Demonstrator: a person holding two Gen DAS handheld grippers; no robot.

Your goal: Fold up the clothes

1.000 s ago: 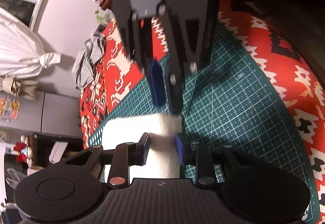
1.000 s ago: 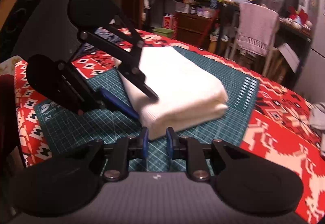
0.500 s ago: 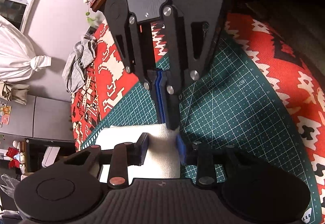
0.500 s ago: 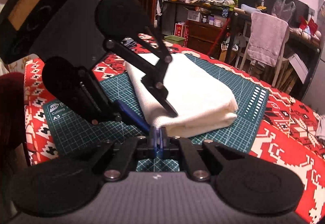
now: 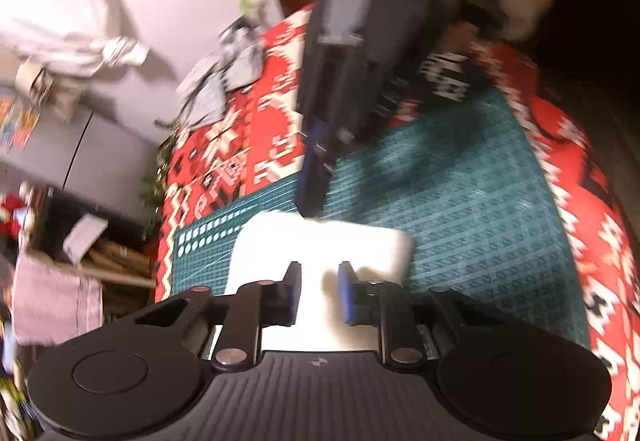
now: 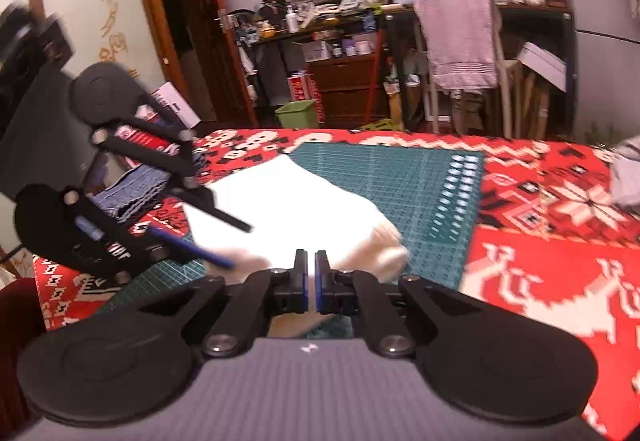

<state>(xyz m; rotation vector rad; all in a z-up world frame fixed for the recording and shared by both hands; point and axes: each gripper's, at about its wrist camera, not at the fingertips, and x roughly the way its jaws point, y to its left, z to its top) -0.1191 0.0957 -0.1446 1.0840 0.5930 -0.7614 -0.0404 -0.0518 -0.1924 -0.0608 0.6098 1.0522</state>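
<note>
The white cloth [image 6: 288,201] sits folded into a thick bundle on the green mat [image 6: 400,177], which lies on the red patterned cover [image 6: 540,241] over the bench. From the right wrist view its long axis runs from the far left down toward the near right, ending in a rounded fold just ahead of the right hand-held gripper [image 6: 311,273]. That one's jaws are nearly together with only a thin slit between the blue pads, and nothing looks pinched in it, though cloth passes right under the tips so I can't fully rule out a caught edge. The left hand-held gripper [image 5: 317,291] hangs directly over the other end of the bundle, jaws at a narrow-to-medium gap with white cloth showing between them; whether the pads actually touch the fabric is hard to say. So both are close, and the left looks better placed for a grab. Heads up: the left view is badly smeared, the bundle's near edge is cut off behind each gripper body, and the grey garment [image 5: 224,81] at the far bench edge is just a blur.
</note>
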